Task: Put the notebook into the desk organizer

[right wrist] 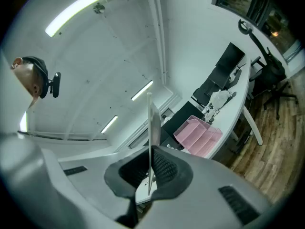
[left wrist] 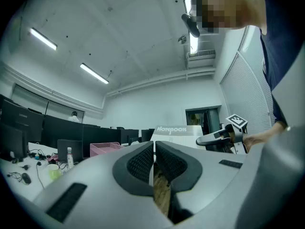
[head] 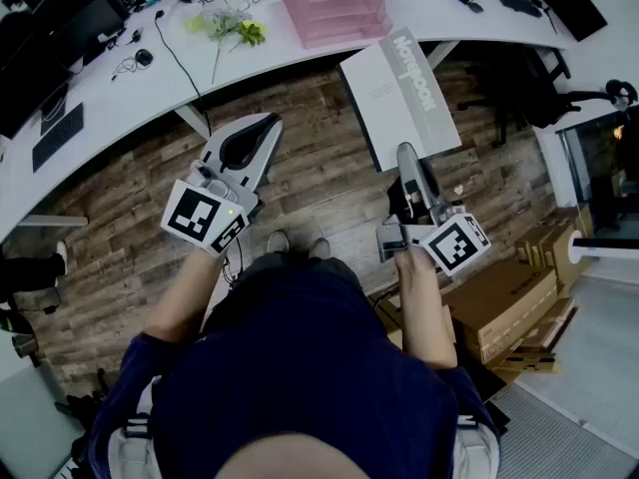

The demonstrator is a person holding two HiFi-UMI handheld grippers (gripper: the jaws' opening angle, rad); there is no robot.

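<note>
My right gripper is shut on the lower edge of a white notebook, which it holds up above the wooden floor, short of the desk. In the right gripper view the notebook shows edge-on, clamped between the jaws of the right gripper. A pink desk organizer stands on the white desk beyond the notebook, also seen as the organizer in that view. My left gripper hangs to the left with its jaws together and nothing between them. The left gripper looks toward the notebook.
The curved desk carries cables, a green item and dark monitors at the left. Cardboard boxes sit on the floor at the right. An office chair stands at the upper right.
</note>
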